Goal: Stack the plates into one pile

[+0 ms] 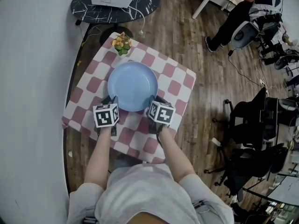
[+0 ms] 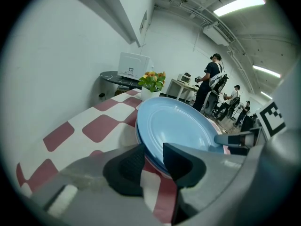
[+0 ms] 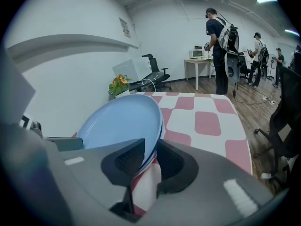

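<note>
Ok so the pile of round pale-blue plates (image 1: 132, 85) sits flat in the middle of the small worktop (image 1: 183, 88), which is covered in a red-and-white checked cloth (image 1: 83, 93). The gripper views show at least two rims, one on top of the other, so to me the stacking looks basically done.

Both grippers are at the near edge of the pile. The left gripper (image 1: 111, 100) (image 2: 153, 157) has its fingers (image 2: 126, 166) either side of the rim, and the right gripper (image 1: 154, 102) (image 3: 150, 157) has its fingers (image 3: 126, 161) the same way. Neither looks clamped. They're slack, with the rim just sitting in the gap.

Here's what I'd worry about. One finger of each pair sits under the rim, down by the cloth. Pull back at an angle or lift too early and that finger hooks the lip, which slides the top plate off-centre or tips the pile. It could also snag the cloth and drag everything toward the near edge. The small pot of orange flowers (image 1: 122, 44) at the far corner is well apart, so no danger there.
</note>
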The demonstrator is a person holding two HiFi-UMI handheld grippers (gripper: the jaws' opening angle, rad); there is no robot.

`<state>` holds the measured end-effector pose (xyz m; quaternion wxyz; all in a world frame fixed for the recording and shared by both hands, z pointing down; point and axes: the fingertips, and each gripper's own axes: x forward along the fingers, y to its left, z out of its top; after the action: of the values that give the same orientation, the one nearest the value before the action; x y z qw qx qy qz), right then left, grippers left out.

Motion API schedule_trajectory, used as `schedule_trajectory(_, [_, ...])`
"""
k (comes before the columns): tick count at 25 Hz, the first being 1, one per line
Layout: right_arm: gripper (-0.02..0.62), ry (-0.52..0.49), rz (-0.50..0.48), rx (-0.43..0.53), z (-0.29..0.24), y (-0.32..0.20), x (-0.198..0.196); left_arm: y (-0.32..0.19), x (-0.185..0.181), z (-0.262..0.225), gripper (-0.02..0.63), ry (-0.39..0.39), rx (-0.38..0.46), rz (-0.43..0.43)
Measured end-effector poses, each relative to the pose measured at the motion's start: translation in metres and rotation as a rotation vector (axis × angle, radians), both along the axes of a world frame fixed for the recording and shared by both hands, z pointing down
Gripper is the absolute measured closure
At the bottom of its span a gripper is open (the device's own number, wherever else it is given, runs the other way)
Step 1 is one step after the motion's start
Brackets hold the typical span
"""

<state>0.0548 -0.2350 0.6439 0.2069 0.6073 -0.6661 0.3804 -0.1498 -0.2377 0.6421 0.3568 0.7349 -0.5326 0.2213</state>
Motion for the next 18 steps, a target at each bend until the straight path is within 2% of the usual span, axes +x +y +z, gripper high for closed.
schedule_trajectory(12, [0.495,0.055,-0.023,-0.006,0.0061,-0.002,0.0009,-0.0034,0.0014,0.0042,0.459,-0.046,0.039,0.05])
schedule_trajectory(18, [0.48,0.089,-0.076,0.015,0.0038,-0.0053,-0.0005,-0.008,-0.0046,0.0017,0.379,-0.03,0.065,0.017])
